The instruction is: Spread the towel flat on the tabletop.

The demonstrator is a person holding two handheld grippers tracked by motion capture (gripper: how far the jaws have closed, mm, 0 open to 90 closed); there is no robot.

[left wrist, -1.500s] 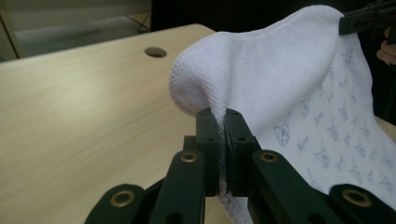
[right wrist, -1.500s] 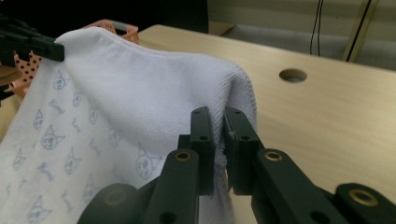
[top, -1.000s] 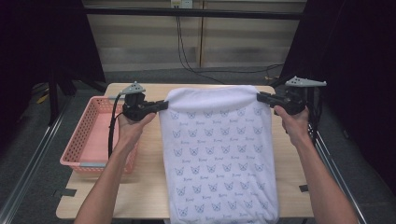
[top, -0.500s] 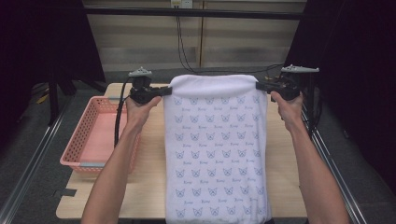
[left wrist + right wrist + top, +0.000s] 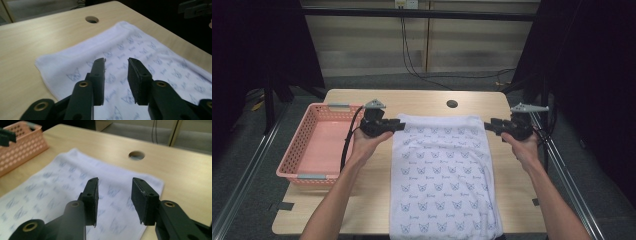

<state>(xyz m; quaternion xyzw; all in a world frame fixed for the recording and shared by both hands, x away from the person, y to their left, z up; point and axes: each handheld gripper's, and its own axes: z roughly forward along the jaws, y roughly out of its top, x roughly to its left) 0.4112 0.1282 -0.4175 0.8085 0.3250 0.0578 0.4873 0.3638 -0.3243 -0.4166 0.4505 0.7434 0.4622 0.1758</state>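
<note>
I have the white printed cloth (image 5: 444, 175) lying flat on the surface (image 5: 422, 100), running from the middle of the high view down to its bottom edge, where it hangs over the near side. Its far edge sits just below the round hole (image 5: 452, 104) in the surface. The small blue print on it reads clearly in the left gripper view (image 5: 140, 60) and blurs in the right gripper view (image 5: 75, 185), so I cannot make out the motif there.

My left tool (image 5: 398, 126) is at the left of centre in the high view, at the cloth's far left corner. Its jaws have just been opening; in its own view (image 5: 116, 68) they stand apart with a clear gap and nothing between the pads, the cloth lying on the surface below them.

My right tool (image 5: 488, 126) is at the right of centre, just off the cloth's far right corner. Its jaws have also just been opening, and in its own view (image 5: 114, 192) they stand wider apart, holding nothing, with the cloth's corner lying under and beyond them.

The pink basket (image 5: 294, 160) sits on the left side of the surface, beside my left forearm and apart from the cloth; it also shows at the upper left of the right gripper view (image 5: 22, 142).
</note>
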